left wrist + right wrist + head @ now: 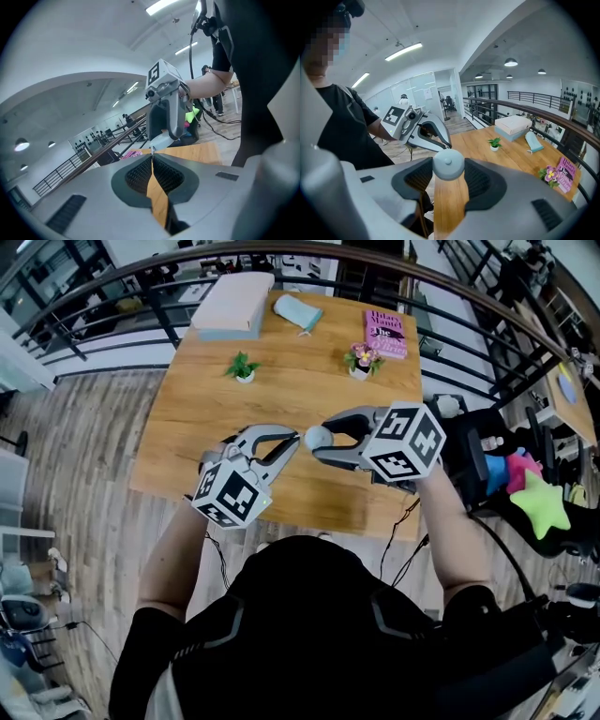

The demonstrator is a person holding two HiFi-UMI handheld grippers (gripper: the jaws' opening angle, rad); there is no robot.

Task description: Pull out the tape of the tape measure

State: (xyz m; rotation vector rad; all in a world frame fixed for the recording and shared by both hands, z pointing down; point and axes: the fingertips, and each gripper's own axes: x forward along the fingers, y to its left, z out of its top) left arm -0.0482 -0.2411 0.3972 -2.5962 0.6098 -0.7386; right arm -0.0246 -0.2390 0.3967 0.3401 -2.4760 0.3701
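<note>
A small round grey tape measure sits between the pads of my right gripper, which is shut on it above the wooden table. In the right gripper view the tape measure fills the gap at the jaw tips. My left gripper comes in from the left and its tips meet the case. In the left gripper view its jaws are pressed together on a small metal tape tab, right at the case. No length of tape shows between the two grippers.
On the table's far half stand a green potted plant, a pink flower pot, a pink book, a flat box and a light blue cloth. A railing rings the table. Bright soft toys lie at the right.
</note>
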